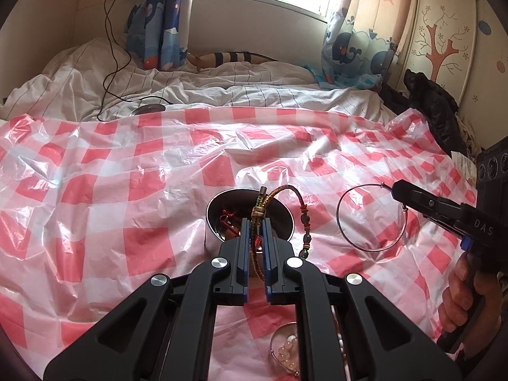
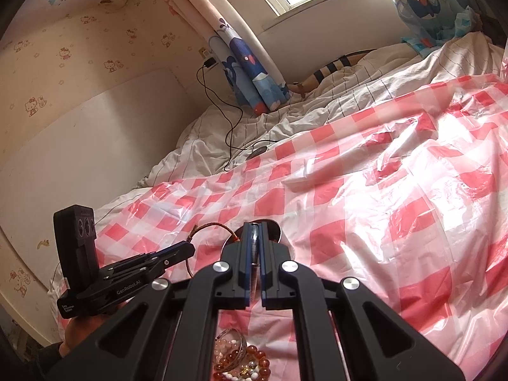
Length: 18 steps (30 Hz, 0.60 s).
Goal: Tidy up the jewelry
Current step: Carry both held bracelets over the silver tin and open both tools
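Both jaws pinching jewelry over the checkered sheet on the bed.
Left wrist view: left gripper [image 1: 256,238] jaws pressed on a braided cord bracelet [image 1: 275,194] — it loops up past the tips, beaded tail hanging to their right, metal cup [image 1: 249,219] right behind them. Right gripper [image 1: 400,194] off to the right, thin wire bangle [image 1: 370,217] hanging from its tips.
Right wrist view: right jaws pressed on the bangle's wire — cup just beyond, bead bracelets [image 2: 241,362] below the jaws.

There are two tools, the left tool [image 1: 257,235] and the right tool [image 1: 395,190]. There is one metal tin [image 1: 219,219], one thin wire bangle [image 1: 349,238], one braided cord bracelet [image 1: 279,190] and one checked plastic sheet [image 1: 127,190].
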Tool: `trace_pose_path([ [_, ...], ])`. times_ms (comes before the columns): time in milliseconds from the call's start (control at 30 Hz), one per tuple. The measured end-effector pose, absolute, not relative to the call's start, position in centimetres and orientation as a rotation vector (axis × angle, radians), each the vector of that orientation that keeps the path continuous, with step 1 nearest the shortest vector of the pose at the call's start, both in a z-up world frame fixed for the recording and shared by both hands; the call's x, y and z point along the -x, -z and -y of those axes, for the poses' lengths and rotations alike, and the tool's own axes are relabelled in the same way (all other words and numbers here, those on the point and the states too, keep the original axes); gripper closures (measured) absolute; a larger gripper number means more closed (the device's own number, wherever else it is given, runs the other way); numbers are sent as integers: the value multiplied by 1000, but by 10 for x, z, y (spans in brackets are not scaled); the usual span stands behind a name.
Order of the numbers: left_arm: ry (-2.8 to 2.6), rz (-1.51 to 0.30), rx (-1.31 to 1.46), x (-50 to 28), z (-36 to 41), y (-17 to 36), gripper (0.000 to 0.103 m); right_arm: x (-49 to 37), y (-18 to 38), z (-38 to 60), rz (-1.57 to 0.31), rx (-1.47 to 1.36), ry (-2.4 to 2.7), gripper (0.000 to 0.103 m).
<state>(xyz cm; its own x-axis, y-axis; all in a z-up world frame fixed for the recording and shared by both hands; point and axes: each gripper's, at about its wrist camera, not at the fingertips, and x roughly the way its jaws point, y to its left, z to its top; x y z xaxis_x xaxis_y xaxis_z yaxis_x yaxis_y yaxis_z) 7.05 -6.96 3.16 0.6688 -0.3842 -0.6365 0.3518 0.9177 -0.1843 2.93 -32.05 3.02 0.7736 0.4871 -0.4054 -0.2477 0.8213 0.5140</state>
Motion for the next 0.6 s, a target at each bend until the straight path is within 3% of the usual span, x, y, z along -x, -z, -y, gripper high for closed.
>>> trace_pose_path([
  [600, 403, -833, 122, -131, 74, -1, 96, -80, -20, 313, -564, -510, -399, 98],
])
